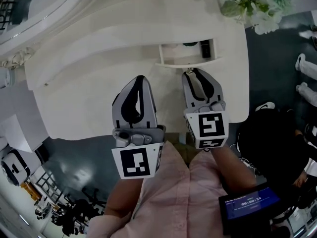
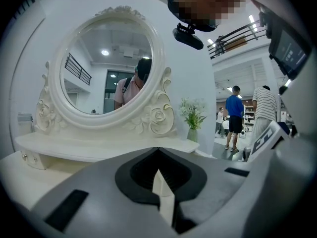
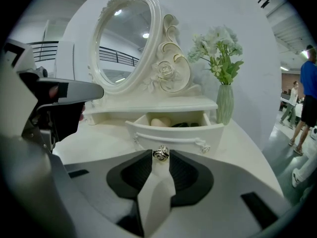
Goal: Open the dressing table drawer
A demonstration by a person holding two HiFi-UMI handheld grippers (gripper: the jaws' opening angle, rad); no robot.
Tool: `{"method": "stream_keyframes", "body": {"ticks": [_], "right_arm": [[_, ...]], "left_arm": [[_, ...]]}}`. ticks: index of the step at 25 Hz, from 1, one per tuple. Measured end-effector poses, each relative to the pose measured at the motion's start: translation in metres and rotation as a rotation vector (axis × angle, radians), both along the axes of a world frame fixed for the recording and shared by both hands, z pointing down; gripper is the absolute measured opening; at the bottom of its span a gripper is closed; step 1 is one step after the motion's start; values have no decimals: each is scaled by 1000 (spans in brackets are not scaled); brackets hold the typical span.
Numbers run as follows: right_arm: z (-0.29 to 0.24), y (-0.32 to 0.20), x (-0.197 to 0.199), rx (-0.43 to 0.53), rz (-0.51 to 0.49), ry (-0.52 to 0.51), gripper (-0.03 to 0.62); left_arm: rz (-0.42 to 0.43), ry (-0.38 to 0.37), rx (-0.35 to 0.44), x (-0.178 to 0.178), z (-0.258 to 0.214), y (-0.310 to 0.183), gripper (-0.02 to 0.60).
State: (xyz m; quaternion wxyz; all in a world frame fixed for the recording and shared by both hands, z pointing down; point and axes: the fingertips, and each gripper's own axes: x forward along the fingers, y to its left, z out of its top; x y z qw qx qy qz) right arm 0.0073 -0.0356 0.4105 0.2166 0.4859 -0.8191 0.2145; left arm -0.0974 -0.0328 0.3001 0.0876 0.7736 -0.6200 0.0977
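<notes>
Pink sleeves (image 1: 173,192) fill the foreground of the head view as we lean over the dressing table (image 1: 89,88). Below and left of the flowers (image 1: 247,4), the drawer (image 1: 184,62) already stands pulled out. Our right gripper (image 1: 194,72) meets the drawer's front. Our left gripper (image 1: 140,77) hangs further left of the flowers, tips together, well apart from the drawer.

From the left gripper view, we see jaws closed on nothing. They point toward the mirror (image 2: 106,58), which stands left of the flowers.

From the right gripper view, the jaws stand fairly wide around the small metal knob (image 3: 161,153), and the pads appear to touch it on both sides. The drawer sits just left of the flowers.

We judge the hold itself to be the weak point. The knob is round and sits at the very tips, so a tug angled downward could let it slip free. If we pull much further, the drawer could leave its slot and spill what lies inside. A sideways swing could knock the vase (image 3: 224,103) under the flowers, which stands close beside the drawer.
</notes>
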Motion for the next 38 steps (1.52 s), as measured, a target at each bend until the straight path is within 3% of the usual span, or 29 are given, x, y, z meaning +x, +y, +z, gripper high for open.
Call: {"method": "stream_keyframes", "body": {"ticks": [6, 13, 21, 24, 38], "right_arm": [[-49, 10, 4, 54, 0, -61, 109], [-140, 2, 3, 241, -52, -156, 102], [-226, -7, 8, 448, -61, -188, 33], [-241, -4, 6, 495, -66, -173, 21], [-263, 1, 4, 563, -61, -177, 18]], "left_arm": [[-4, 19, 48, 11, -33, 1, 8], [-37, 8, 147, 19, -88, -3, 8], [-46, -23, 246, 27, -138, -3, 8], [-45, -2, 297, 30, -156, -3, 8], [-16, 0, 318, 34, -166, 2, 8]]}}
